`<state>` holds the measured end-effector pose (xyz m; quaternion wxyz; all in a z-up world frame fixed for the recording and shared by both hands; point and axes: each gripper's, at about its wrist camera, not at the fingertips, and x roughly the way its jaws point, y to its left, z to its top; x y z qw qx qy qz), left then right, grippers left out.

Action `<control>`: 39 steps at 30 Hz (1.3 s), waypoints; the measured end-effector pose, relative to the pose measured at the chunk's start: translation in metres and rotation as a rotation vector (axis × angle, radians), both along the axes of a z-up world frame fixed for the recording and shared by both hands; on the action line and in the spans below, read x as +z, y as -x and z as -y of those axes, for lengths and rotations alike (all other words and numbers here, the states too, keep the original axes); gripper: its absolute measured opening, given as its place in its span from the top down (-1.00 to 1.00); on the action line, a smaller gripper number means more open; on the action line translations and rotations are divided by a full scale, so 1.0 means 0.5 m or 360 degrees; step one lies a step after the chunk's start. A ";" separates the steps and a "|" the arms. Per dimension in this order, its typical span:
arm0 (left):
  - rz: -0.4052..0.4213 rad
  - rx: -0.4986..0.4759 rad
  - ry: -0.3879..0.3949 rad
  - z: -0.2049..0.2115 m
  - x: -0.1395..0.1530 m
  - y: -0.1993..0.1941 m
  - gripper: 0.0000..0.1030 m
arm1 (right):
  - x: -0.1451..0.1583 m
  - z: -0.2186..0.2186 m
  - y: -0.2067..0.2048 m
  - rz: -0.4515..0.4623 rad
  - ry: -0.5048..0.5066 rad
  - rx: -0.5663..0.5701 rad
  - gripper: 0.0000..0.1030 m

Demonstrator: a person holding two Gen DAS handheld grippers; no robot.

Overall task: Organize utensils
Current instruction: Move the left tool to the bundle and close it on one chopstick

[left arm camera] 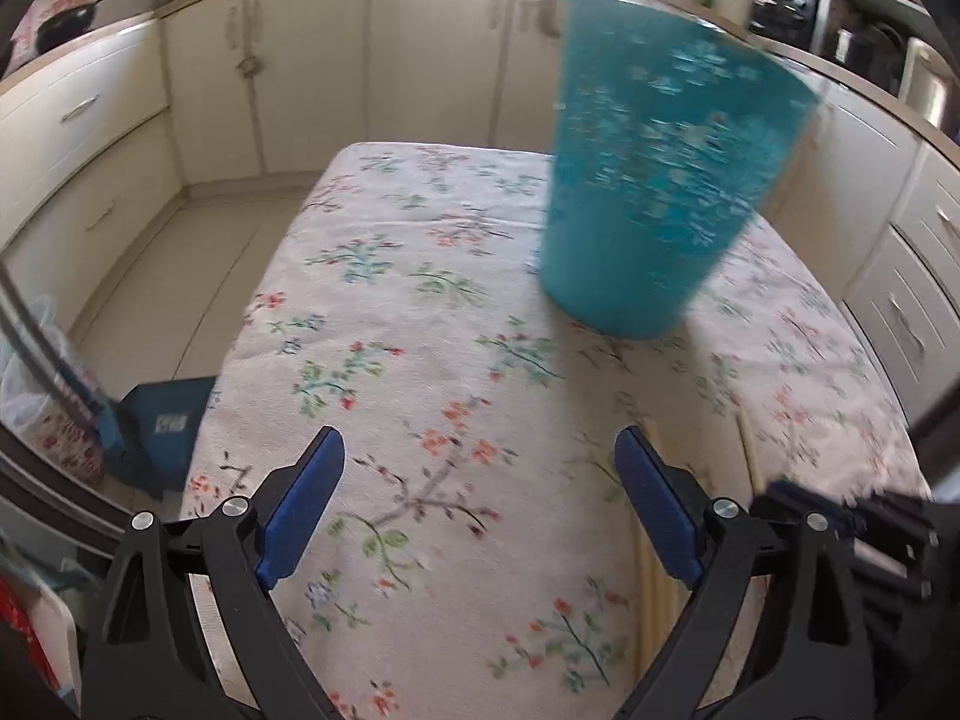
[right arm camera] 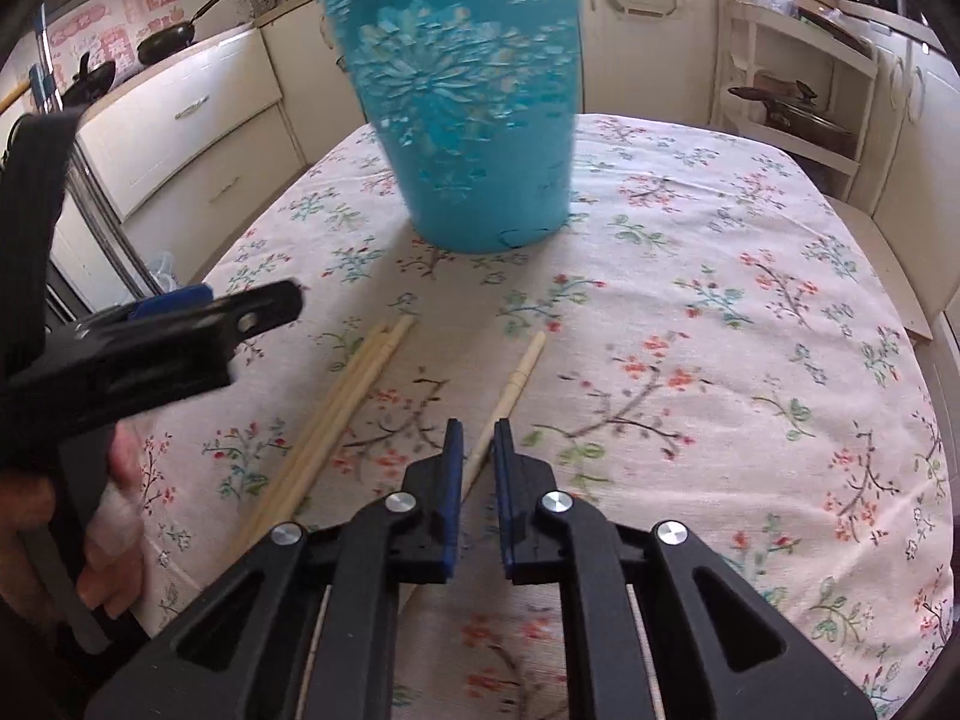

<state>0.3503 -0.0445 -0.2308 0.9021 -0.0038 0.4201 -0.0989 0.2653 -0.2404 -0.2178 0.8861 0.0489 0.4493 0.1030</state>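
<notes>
Light, stiff, thin and smooth, by the look of that single chopstick (right arm camera: 515, 387): likely to roll or slip between flat pads, and to swing if taken near one end. Best gripped around the middle, square across the shaft. Lies alone on the flowered tablecloth (right arm camera: 750, 360), tip toward the blue bucket (right arm camera: 474, 120), a little apart from a bundle of more chopsticks (right arm camera: 336, 420) to its left.

Right claw (right arm camera: 478, 438): nearly shut, only a narrow gap between the blue pads, with the lone chopstick's lower shaft running into that gap. Appears pinched there, low on the stick rather than at mid-length, though actual pad contact is hard to confirm through the blur.

Left claw (left arm camera: 480, 468): wide open, holding nothing, hovering over bare cloth. Seen from the right wrist camera as a black shape at the left edge, gripped by a hand (right arm camera: 114, 516).

Bucket upright toward the far side of the table, clear of both claws.
</notes>
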 end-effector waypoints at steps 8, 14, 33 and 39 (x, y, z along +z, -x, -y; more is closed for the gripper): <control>-0.0070 -0.0184 -0.0201 0.061 -0.014 0.037 -0.71 | -0.005 0.034 0.000 0.0006 -0.0166 -0.0016 0.86; -0.0122 -0.0166 -0.0212 0.060 -0.021 0.031 -0.68 | -0.005 0.040 -0.001 0.0001 -0.0212 -0.0020 0.86; -0.0192 -0.0157 -0.0194 0.057 -0.024 0.018 -0.43 | 0.002 0.020 -0.030 -0.0080 -0.0103 0.0035 0.86; -0.0188 -0.0182 -0.0226 0.070 -0.023 0.011 -0.10 | -0.006 0.028 -0.043 -0.0041 -0.0137 0.0039 0.86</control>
